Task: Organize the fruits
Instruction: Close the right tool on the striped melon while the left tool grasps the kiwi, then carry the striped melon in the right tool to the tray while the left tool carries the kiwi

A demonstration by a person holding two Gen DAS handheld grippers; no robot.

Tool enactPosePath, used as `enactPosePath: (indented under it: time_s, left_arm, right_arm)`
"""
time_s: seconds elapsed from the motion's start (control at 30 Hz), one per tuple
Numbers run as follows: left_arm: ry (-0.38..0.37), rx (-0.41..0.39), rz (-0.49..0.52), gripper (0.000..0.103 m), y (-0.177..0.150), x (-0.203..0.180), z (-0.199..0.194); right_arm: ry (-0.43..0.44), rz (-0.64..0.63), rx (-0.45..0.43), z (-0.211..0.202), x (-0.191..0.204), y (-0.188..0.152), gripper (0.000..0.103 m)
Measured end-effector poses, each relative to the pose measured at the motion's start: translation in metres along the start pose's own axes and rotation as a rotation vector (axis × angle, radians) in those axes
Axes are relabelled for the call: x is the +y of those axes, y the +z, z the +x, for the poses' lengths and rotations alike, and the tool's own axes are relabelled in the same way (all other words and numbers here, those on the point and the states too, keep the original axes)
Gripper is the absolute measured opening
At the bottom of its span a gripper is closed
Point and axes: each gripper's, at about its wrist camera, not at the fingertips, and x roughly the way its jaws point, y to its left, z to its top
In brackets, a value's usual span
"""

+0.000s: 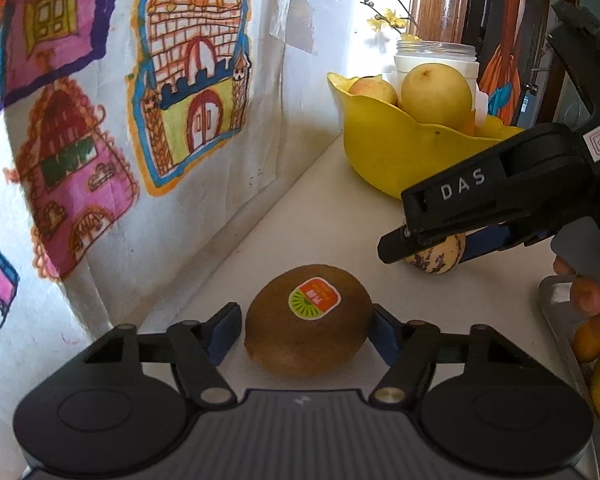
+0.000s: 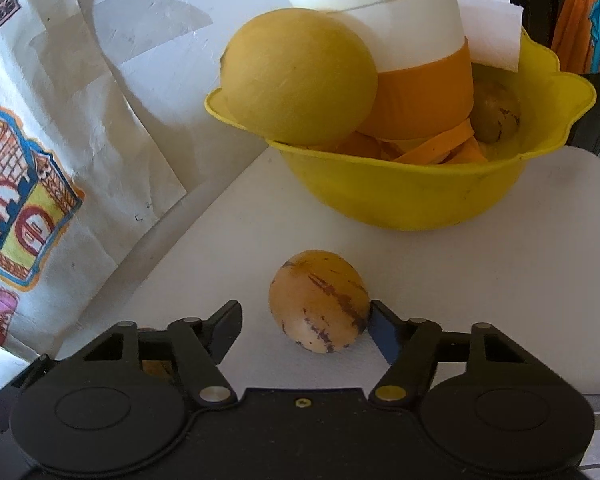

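Kiwi [image 1: 308,320] w/ sticker: on counter near yellow bowl [image 1: 400,152], betw. spread fingers of left gripper [image 1: 302,330]. Speckled fruit [image 2: 318,300]: nearer bowl, betw. right gripper [image 2: 304,328] fingers, also apart.

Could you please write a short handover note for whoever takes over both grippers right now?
Left gripper: open, fingers either side of the kiwi on the white table; not clamped.
Right gripper: open around the small purple-streaked fruit, right finger touching it, left finger clear.
Yellow bowl at the back holds a large yellow fruit, a white jar and another streaked fruit.
Done: some fruit in the bowl.
Left: probably grip both fruits and move them to the bowl.
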Motion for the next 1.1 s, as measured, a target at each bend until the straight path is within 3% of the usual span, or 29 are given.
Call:
enactPosePath:
  time_s: [0.47,0.63,1.1]
  left_arm:
    - [0.021,0.003,0.021,0.065,0.007,-0.012,0.010]
    - [0.031,0.003,0.011,0.065,0.008,-0.014,0.013]
    - [0.017,0.023,-0.026,0.064,0.005,-0.024,0.008]
  right_arm:
    - [-0.053,-0.078,-0.012,0.004,0.011,-0.001,0.062]
    - [-0.087,-0.122,-0.028,0.004,0.015,-0.005,0.053]
    - [0.017,-0.059,-0.008,-0.011,0.000,-0.014,0.052]
